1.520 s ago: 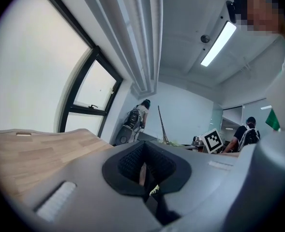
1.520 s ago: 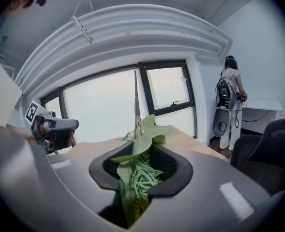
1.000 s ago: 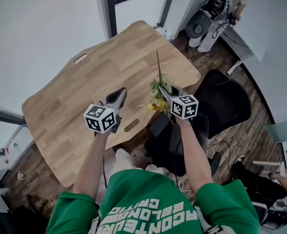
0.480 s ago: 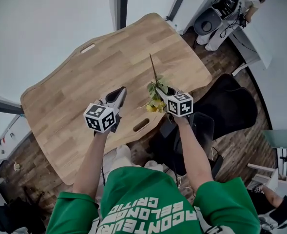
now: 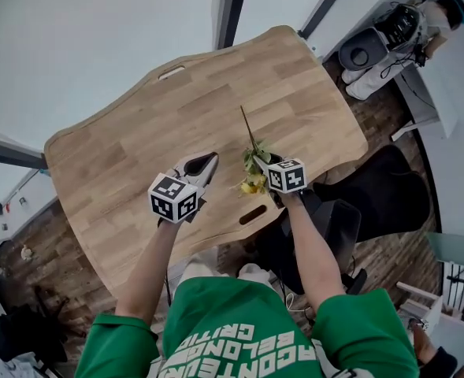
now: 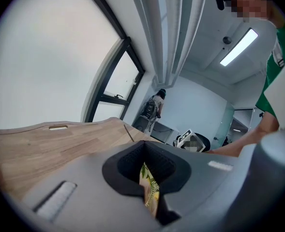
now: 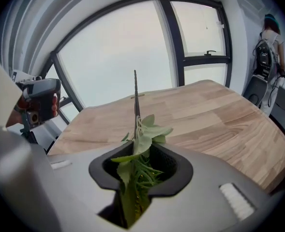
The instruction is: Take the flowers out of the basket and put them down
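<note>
A flower with a long thin stem, green leaves and a yellow bloom is in my right gripper. Its jaws are shut on the leafy part, and the stem points away over the wooden table. In the right gripper view the leaves fill the gap of the right gripper and the stem rises past them. My left gripper hovers just to the flower's left, above the table. In the left gripper view a thin yellow-green leaf-like scrap is pinched in the left gripper. No basket shows.
The table has a slot near its front edge and another slot at the far edge. A black office chair stands at the table's right. A person with equipment stands at the far right corner. Window frames line the far side.
Both grippers have moved forward from the table's near edge to over the tabletop and sunk lower. The right one has tipped down, so the flower's stem lies closer to the wood.
</note>
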Available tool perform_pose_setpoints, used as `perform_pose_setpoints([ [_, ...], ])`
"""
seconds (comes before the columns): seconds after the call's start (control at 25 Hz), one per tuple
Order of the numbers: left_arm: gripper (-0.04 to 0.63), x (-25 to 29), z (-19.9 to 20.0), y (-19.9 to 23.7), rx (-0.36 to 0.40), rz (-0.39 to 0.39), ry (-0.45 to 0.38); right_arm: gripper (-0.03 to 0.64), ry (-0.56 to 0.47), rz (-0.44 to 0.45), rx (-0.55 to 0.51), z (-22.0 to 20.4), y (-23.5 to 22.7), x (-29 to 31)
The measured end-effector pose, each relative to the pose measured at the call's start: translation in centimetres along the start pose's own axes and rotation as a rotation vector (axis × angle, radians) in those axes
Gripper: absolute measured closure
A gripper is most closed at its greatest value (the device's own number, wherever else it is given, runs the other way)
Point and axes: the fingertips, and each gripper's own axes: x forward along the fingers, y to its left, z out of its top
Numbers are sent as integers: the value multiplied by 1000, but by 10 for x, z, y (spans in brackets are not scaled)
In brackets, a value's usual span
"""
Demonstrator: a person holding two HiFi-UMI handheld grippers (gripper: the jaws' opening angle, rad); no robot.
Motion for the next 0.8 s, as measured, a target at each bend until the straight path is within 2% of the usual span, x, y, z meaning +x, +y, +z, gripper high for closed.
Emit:
perform_pose_setpoints([
  [0.4,577,-18,-22,46,-51,18,36,505,157,-44,27,-15,-13,79],
  [0.8,577,-22,-30,74,-91,36,46,486,247,-84,45,-19,-22,116],
])
